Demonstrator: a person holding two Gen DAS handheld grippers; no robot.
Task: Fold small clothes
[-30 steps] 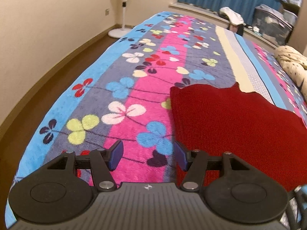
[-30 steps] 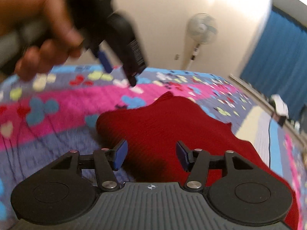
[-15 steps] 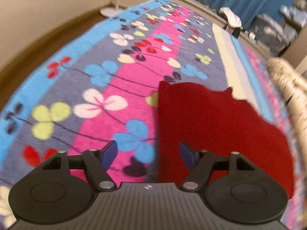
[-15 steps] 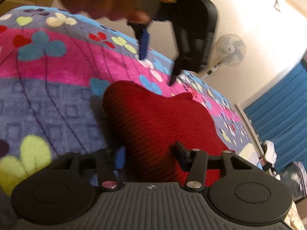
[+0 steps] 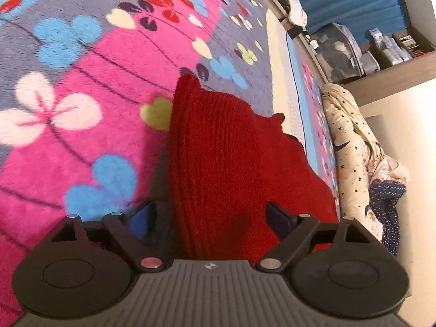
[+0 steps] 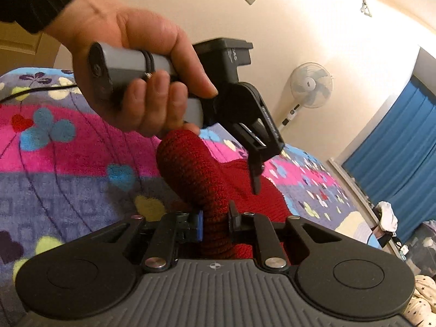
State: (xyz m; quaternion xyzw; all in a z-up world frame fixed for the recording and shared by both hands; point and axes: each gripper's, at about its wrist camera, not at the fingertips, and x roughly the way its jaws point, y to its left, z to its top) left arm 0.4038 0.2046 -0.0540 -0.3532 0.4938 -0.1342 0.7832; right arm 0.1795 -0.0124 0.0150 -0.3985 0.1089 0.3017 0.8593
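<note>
A red knitted garment (image 5: 234, 158) lies on the flowered bedspread (image 5: 81, 109). My left gripper (image 5: 211, 218) is open, its jaws wide apart on either side of the garment's near edge, low over it. My right gripper (image 6: 215, 223) is shut on a bunched fold of the red garment (image 6: 196, 179) and lifts it off the bed. In the right wrist view the left gripper (image 6: 253, 163) hangs over the garment, held by a hand (image 6: 141, 62).
A star-print quilt (image 5: 354, 150) lies bunched along the bed's right side. A standing fan (image 6: 308, 87) is by the wall. Blue curtains (image 6: 395, 136) and storage boxes (image 5: 338, 51) are past the bed's far end.
My right gripper has closed on the garment's edge and raised it. My left gripper dropped and moved right, so its open jaws now straddle the garment's near edge.
</note>
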